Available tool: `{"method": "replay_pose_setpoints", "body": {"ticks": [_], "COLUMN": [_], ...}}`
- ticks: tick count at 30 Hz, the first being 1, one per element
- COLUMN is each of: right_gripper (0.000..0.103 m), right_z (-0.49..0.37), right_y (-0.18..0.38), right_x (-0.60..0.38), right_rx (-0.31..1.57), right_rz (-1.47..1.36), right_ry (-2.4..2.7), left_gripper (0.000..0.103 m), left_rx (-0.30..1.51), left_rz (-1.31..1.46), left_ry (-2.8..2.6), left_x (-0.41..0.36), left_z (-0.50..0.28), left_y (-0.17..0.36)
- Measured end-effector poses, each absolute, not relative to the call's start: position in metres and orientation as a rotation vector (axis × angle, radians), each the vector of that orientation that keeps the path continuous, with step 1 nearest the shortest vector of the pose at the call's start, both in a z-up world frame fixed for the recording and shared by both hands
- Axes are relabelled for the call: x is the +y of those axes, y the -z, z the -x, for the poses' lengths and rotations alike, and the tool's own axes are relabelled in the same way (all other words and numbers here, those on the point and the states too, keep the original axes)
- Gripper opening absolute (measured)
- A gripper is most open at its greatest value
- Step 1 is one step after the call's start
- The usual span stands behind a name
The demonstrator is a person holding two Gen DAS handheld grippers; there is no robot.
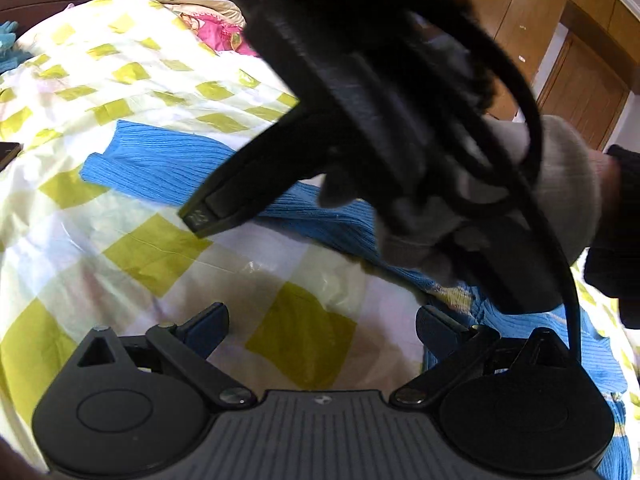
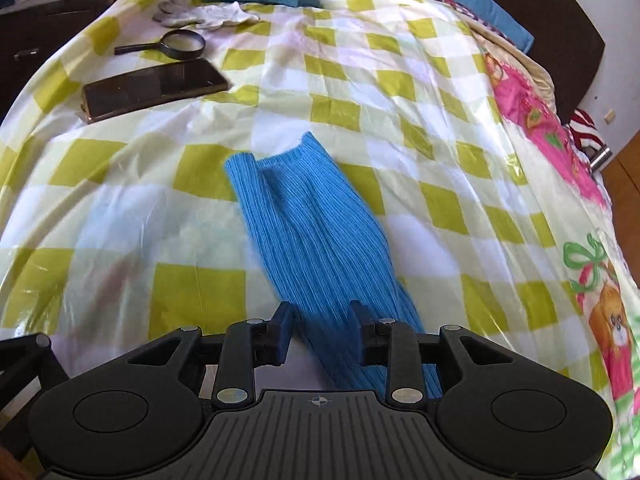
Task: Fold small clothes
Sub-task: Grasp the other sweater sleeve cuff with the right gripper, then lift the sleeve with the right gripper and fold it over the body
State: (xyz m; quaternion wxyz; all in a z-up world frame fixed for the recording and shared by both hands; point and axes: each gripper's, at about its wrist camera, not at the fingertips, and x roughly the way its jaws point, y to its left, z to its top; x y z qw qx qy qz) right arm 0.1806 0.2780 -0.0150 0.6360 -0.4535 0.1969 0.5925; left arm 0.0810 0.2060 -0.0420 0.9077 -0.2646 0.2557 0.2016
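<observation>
**Blue knit may slip or drag the slick cover**

The ribbed blue knit garment (image 2: 316, 232) lies mid-bed on the green-checked plastic sheet (image 2: 420, 128). Right gripper (image 2: 320, 334) straddles its near end, half-closed, grip uncertain; left gripper (image 1: 322, 330) spread beside the garment, empty

Bright daylight with glare on the glossy checked cover (image 2: 360, 92), strongest in the upper left of the right wrist view; fisheye bowing at all edges; in the left wrist view the near right gripper (image 1: 384, 128) appears dark, backlit and motion-blurred.
</observation>
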Motion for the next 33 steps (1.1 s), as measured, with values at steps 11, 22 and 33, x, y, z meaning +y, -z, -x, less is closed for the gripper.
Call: {"method": "replay_pose_setpoints", "body": {"ticks": [11, 22, 33], "right_gripper": [0.026, 0.031, 0.001], "right_z": [-0.248, -0.168, -0.194], "right_y": [-0.018, 0.015, -0.018], "right_x": [0.302, 0.326, 0.337], "right_rx": [0.582, 0.372, 0.517], "right_rz": [0.769, 1.049, 0.781], "right_ry": [-1.159, -1.388, -1.292], "left_gripper": [0.103, 0.103, 0.103], "left_rx": [0.497, 0.478, 0.486], "left_rz": [0.583, 0.621, 0.590], "left_ry": [-0.416, -0.412, -0.431], "left_x": [0.209, 0.216, 0.214], "left_z": [-0.076, -0.066, -0.068], "left_y": [0.046, 0.046, 0.045]}}
